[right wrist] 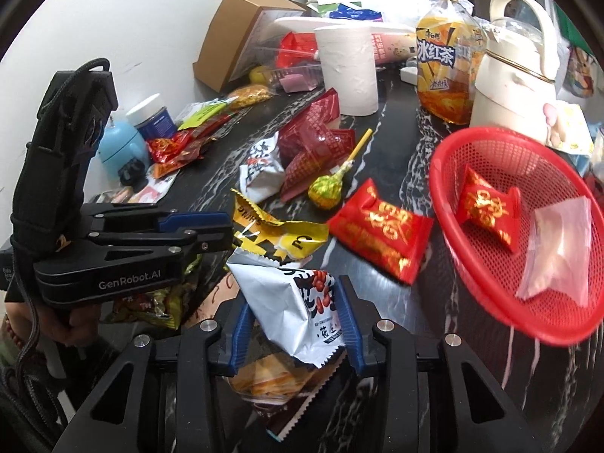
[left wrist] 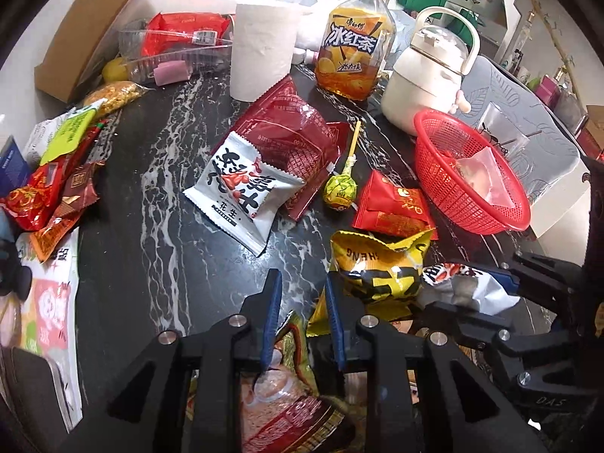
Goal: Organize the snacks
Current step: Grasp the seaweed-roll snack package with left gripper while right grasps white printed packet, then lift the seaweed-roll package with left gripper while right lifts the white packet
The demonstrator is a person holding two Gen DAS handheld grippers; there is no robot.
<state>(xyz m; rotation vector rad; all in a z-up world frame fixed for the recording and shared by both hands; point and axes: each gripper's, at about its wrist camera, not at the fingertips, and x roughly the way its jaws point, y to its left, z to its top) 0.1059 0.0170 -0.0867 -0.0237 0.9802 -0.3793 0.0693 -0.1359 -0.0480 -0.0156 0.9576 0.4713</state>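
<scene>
In the left wrist view my left gripper (left wrist: 302, 275) hangs low over the dark marble table (left wrist: 151, 249), shut on the crumpled corner of a yellow-and-black snack packet (left wrist: 377, 268). The right wrist view shows this left gripper (right wrist: 230, 232) from the side, tips on that yellow-and-black packet (right wrist: 279, 234). My right gripper (right wrist: 294, 294) is shut on a white peanut packet (right wrist: 294, 294), lifted a little above the table. A red mesh basket (right wrist: 490, 302) to the right holds a small red packet (right wrist: 487, 207) and a clear pink bag (right wrist: 558, 253).
Loose on the table lie another white peanut packet (left wrist: 241, 192), a dark red packet (left wrist: 290, 128), a lollipop (left wrist: 339, 188) and a red packet (left wrist: 392, 207). Behind stand a paper roll (left wrist: 260, 49), an iced tea bottle (left wrist: 351, 49), a cream kettle (left wrist: 422, 75) and a cardboard box (left wrist: 87, 26).
</scene>
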